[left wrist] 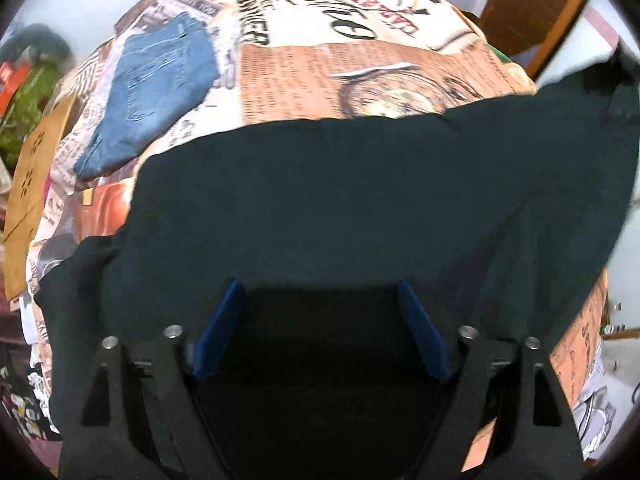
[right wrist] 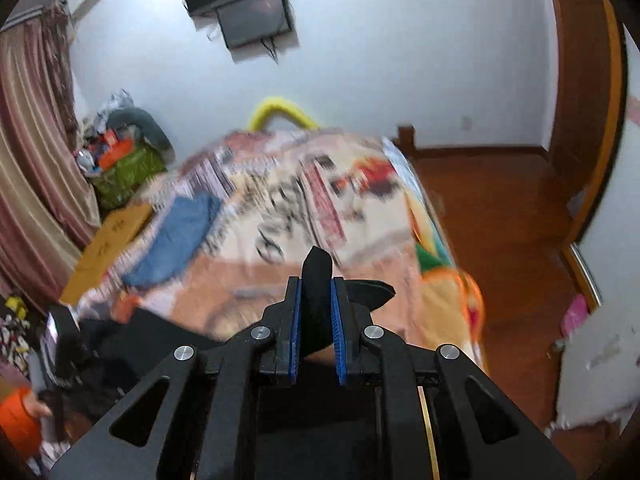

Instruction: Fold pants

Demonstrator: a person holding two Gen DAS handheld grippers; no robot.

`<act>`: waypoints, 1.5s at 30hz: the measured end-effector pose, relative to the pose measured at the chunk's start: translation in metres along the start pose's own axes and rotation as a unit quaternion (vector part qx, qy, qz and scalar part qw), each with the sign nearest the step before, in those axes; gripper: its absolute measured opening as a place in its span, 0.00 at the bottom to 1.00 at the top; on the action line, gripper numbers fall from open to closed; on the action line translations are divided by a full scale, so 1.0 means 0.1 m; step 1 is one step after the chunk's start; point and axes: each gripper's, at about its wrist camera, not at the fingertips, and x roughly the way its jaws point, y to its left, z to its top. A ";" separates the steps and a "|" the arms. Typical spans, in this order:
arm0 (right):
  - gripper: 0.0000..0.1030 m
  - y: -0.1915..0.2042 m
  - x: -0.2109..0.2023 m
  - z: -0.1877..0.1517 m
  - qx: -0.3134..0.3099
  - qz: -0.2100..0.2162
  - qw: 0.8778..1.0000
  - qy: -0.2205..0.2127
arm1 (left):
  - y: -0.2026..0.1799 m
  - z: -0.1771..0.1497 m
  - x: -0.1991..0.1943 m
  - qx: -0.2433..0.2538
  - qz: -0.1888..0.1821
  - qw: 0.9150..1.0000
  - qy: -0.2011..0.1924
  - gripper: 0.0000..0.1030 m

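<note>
The dark, near-black fabric pants lie spread across the near part of a bed covered by a printed newspaper-and-clock patterned bedspread. The left gripper hovers over the near edge of the pants with its blue-padded fingers spread wide apart, nothing between them. The right gripper is raised above the bed and pinches a fold of the dark pants, a tab of cloth sticking up past its blue pads and another flap poking out to the right. The right wrist view is blurred, so the cloth trailing down to the bed at lower left is probably the rest of the same garment. A folded pair of blue denim jeans rests on the far left of the bedspread, well apart from the dark pants
</note>
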 end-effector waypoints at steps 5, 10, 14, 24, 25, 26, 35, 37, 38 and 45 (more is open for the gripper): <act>0.12 -0.41 0.18 -0.66 0.052 -0.024 0.996 0.063 | -0.19 -0.07 0.00 0.012 0.007 1.000 -0.020 0.92; 0.12 -0.54 0.37 -1.24 0.080 -0.044 0.989 0.112 | -0.23 -0.08 0.04 -0.001 0.003 1.000 -0.026 0.97; 0.13 -0.58 0.44 -1.49 0.107 -0.048 0.986 0.122 | -0.25 -0.08 0.03 -0.006 0.007 0.999 -0.031 0.97; 0.34 -0.42 0.27 -1.50 0.082 -0.097 0.984 0.124 | -0.15 -0.16 -0.18 -0.018 0.002 0.998 -0.062 0.97; 0.41 -0.38 0.22 -1.45 0.076 -0.097 0.986 0.114 | -0.10 -0.16 -0.25 -0.021 0.006 0.997 -0.072 0.97; 0.44 -0.34 0.19 -1.42 0.070 -0.096 0.987 0.107 | -0.04 -0.17 -0.33 -0.025 0.008 0.996 -0.083 0.97; 0.48 0.42 0.15 -0.97 -0.003 -0.049 0.997 0.057 | 0.96 -0.38 -1.13 -0.093 0.062 0.979 -0.169 0.97; 0.48 0.65 0.22 -0.90 -0.023 -0.032 0.998 0.054 | 1.26 -0.51 -1.25 -0.118 0.078 0.974 -0.175 0.97; 0.48 0.73 0.26 -0.88 -0.032 -0.025 0.998 0.054 | 1.41 -0.59 -1.30 -0.129 0.087 0.972 -0.178 0.97; 0.48 1.47 0.55 -0.80 -0.101 0.027 0.992 0.066 | 2.37 -1.27 -1.26 -0.229 0.119 0.957 -0.133 0.97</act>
